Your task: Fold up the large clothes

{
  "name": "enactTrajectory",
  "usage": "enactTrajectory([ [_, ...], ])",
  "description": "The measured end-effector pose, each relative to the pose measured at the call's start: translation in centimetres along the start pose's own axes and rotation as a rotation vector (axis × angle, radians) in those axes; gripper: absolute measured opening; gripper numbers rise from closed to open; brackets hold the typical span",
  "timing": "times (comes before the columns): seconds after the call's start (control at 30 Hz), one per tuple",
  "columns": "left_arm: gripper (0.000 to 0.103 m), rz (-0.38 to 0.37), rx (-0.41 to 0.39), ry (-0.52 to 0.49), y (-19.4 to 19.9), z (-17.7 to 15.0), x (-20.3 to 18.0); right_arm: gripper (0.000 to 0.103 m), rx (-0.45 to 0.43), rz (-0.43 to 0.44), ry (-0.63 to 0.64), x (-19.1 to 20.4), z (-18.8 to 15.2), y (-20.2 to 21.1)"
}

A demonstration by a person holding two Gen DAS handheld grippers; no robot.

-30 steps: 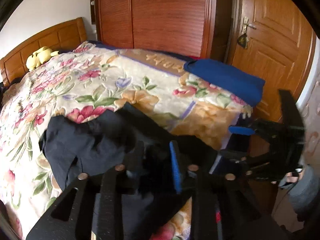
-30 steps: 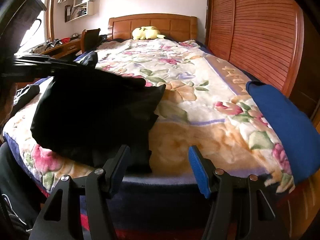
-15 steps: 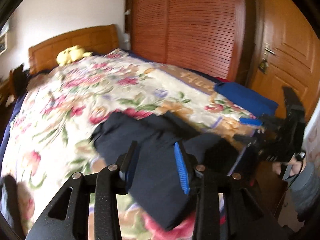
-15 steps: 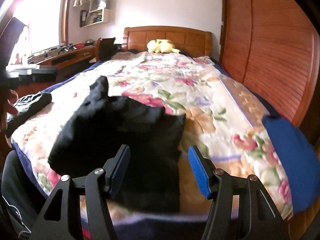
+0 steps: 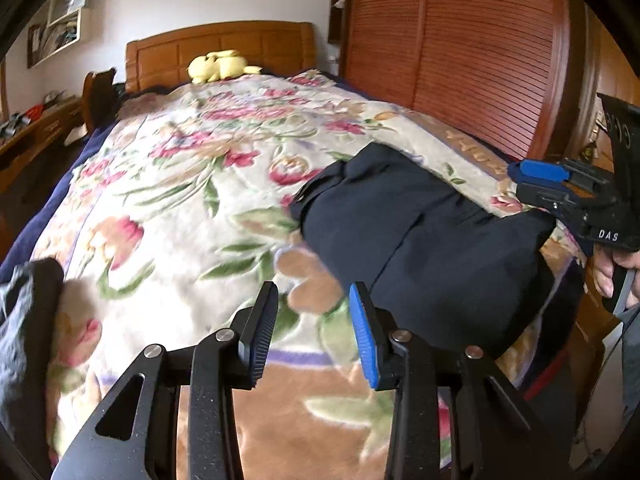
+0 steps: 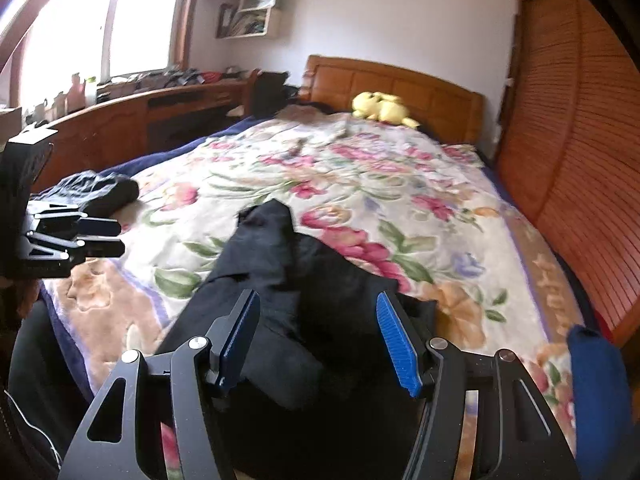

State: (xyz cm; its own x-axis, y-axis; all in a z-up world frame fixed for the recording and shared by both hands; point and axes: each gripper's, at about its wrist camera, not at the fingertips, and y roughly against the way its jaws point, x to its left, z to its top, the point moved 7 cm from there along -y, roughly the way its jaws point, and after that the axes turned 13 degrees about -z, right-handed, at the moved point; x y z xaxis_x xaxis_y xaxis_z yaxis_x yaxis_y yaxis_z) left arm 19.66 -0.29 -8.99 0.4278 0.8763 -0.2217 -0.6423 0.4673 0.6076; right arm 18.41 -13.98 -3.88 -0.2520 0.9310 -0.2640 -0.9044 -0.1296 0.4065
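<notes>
The dark garment lies on the bed directly ahead of the right hand-held gripper, long axis running away from it; the left hand-held gripper is offset. Both gape, empty.

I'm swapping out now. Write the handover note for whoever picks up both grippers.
Left gripper: open, nothing between the fingers, over bare blanket beside the dark garment.
Right gripper: open, empty, above that garment.
Garment lies bunched at the foot of the bed, partly folded, not neat. A second dark garment sits crumpled at the bed's left edge; a blue folded item at the right corner.
Left to do: flatten and finish folding, then the crumpled one.
</notes>
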Motion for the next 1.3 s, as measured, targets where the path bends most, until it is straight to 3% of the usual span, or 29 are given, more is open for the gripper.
enactTrajectory([
  [0.47,0.038,0.026,0.036,0.077,-1.0,-3.9,2.8,0.063,0.157,0.072,0.035,1.4,-0.7,-5.1],
  [0.9,0.038,-0.002,0.069,0.082,-2.1,-5.4,2.0,0.062,0.295,0.179,-0.073,0.1,-2.6,-8.9],
  [0.93,0.038,-0.007,0.071,0.08,-2.3,-5.4,1.8,0.056,0.292,0.195,-0.079,0.2,-2.7,-8.9],
  [0.97,0.038,-0.018,0.074,0.077,-2.5,-5.2,1.6,0.032,0.284,0.205,-0.071,0.2,-2.7,-8.7],
  [1.0,0.038,-0.035,0.076,0.073,-2.8,-5.0,1.4,0.019,0.271,0.213,-0.061,0.3,-2.7,-8.3],
  [1.1,0.038,-0.067,0.076,0.055,-3.5,-3.9,0.3,0.011,0.208,0.192,-0.054,-0.5,-2.3,-6.7],
  [1.3,0.038,-0.122,0.051,-0.002,-5.2,-0.6,-2.6,0.009,0.127,0.063,-0.099,-5.9,-2.2,-3.6],
])
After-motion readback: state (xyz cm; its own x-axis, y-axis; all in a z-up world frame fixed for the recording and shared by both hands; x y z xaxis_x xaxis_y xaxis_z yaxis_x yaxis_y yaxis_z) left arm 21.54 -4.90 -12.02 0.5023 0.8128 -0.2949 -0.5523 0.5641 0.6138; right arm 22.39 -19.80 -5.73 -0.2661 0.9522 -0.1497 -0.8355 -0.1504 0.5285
